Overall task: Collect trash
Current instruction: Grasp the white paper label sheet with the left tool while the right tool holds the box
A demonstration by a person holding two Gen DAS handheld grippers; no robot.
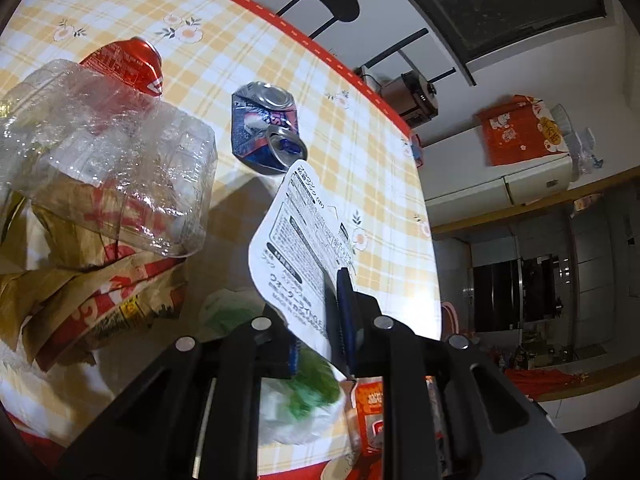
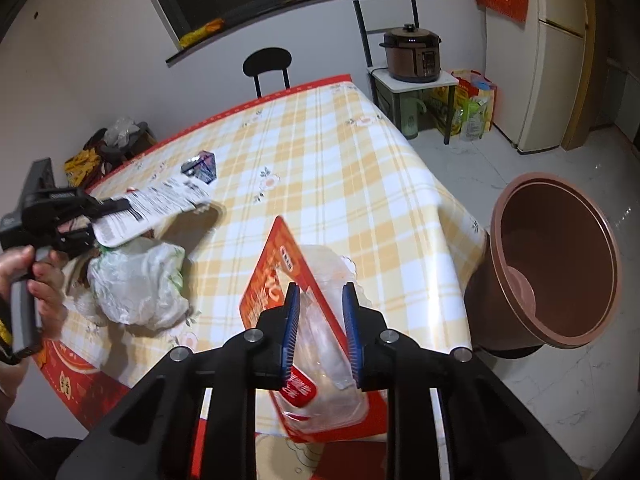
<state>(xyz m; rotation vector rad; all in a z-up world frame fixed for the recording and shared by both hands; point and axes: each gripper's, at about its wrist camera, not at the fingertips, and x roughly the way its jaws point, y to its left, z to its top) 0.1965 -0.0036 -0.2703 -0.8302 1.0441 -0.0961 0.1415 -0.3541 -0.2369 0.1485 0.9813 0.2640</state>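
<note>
My left gripper [image 1: 318, 316] is shut on a white printed card [image 1: 296, 232] and holds it above the table; the right wrist view shows the card [image 2: 160, 204] too, sticking out from that gripper [image 2: 116, 210]. My right gripper [image 2: 320, 292] points down over a red-orange blister pack [image 2: 272, 280] near the table's front edge. Its blue pads [image 2: 292, 332] press on the pack's clear bubble from both sides. A crushed blue can [image 1: 264, 128] lies beyond the card. A red can [image 1: 124, 64], a clear plastic container [image 1: 112, 160] and a crumpled brown paper bag [image 1: 100, 280] are piled at the left.
A crumpled white-green plastic bag [image 2: 136, 280] lies beside the pack. A brown bin [image 2: 560, 260] stands open on the floor by the table's right corner. A black chair [image 2: 266, 64] is at the far edge, and a cooker [image 2: 412, 56] sits on a stand. A person's hand [image 2: 40, 280] holds the left gripper.
</note>
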